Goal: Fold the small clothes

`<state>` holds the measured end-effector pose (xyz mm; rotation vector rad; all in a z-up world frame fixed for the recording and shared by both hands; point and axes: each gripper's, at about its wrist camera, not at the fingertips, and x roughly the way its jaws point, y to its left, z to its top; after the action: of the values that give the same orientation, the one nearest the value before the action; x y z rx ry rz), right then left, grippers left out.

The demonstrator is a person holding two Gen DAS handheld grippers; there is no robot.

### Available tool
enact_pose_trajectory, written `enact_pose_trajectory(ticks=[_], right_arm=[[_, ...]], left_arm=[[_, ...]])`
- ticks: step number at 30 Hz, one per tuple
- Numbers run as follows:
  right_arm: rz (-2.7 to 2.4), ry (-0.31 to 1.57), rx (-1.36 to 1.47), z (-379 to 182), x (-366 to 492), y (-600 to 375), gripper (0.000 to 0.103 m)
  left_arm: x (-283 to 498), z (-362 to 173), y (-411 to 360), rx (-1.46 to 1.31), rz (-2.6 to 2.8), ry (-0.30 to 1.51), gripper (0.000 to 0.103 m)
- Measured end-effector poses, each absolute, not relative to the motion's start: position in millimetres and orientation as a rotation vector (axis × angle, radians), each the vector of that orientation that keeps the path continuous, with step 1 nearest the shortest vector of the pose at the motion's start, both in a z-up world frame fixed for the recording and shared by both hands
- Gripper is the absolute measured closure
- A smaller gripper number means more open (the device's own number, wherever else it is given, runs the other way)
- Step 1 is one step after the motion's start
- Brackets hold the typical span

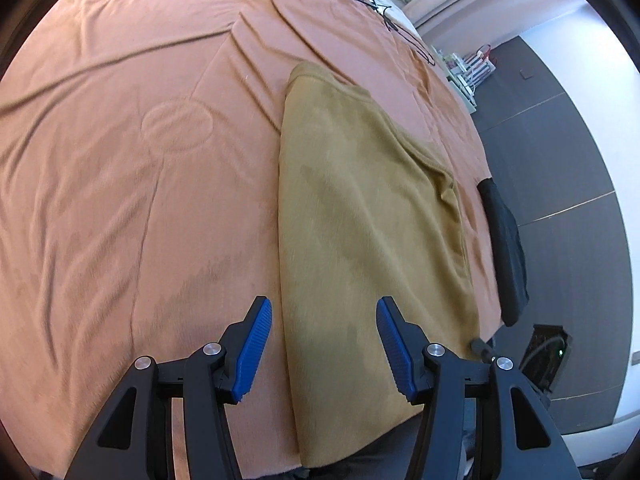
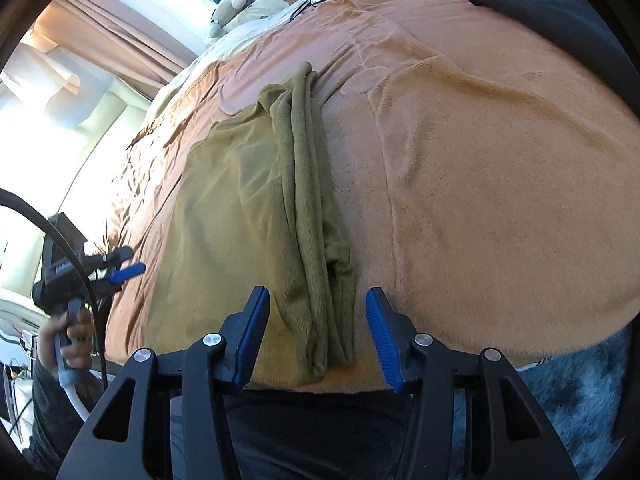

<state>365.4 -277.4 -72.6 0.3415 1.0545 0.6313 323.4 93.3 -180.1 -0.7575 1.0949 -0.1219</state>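
Broadly, a wide orange plush bed cover (image 1: 120, 160) with a short velvety nap, long soft creases and faint embossed oval rings fills both views. On it, at the near edge of the bed, lies the mustard-yellow fleece garment (image 1: 360, 220), folded lengthwise into a long tapering panel with a smooth top face; seen from the right wrist, its right-hand edge (image 2: 316, 220) is a stack of rounded, ribbed-looking layered folds. A black fabric piece (image 1: 506, 248), matte and elongated, lies near the bed's right edge, apart from the garment. A thin black wire clothes hanger (image 1: 384, 12) rests far up the cover. The left gripper (image 1: 324, 344), black jointed arms with blue ridged rubber pads, hovers with its jaws parted above the garment's near left edge, nothing pinched. The right gripper (image 2: 316, 336), of the same build, stands with jaws parted either side of the layered folds, pads not pressing on them. A hand (image 2: 76, 340) holds the left gripper's grey handle.
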Motion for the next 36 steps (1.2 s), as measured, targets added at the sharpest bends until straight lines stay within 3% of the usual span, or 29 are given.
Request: enact_pose_trajectory(ticks=[7, 11, 17, 25, 26, 29, 30, 36], right_arm=[[0.643, 1.071, 0.307, -77, 377, -261, 0.055], [0.650, 1.087, 0.264, -81, 384, -251, 0.055], [0.663, 1.081, 0.307, -84, 385, -255, 0.081], [0.693, 1.075, 0.382, -97, 384, -267, 0.082], [0.694, 1.077, 0.388, -97, 384, -267, 0.082], [0.700, 1.074, 0.387, -96, 382, -266, 0.084], [0.701, 1.075, 0.389, -95, 381, -265, 0.085], [0.718, 1.068, 0.385, -87, 371, -260, 0.086]], left_arm=[[311, -197, 90, -0.805, -0.142, 1.118, 0.048], [307, -203, 86, -0.812, -0.151, 1.138, 0.056], [306, -215, 81, -0.853, -0.168, 1.166, 0.063], [302, -222, 68, -0.854, -0.202, 1.192, 0.063], [301, -220, 64, -0.813, -0.205, 1.191, 0.066], [298, -217, 57, -0.755, -0.197, 1.197, 0.090], [296, -216, 60, -0.765, -0.194, 1.190, 0.094], [285, -196, 67, -0.735, -0.195, 1.139, 0.096]])
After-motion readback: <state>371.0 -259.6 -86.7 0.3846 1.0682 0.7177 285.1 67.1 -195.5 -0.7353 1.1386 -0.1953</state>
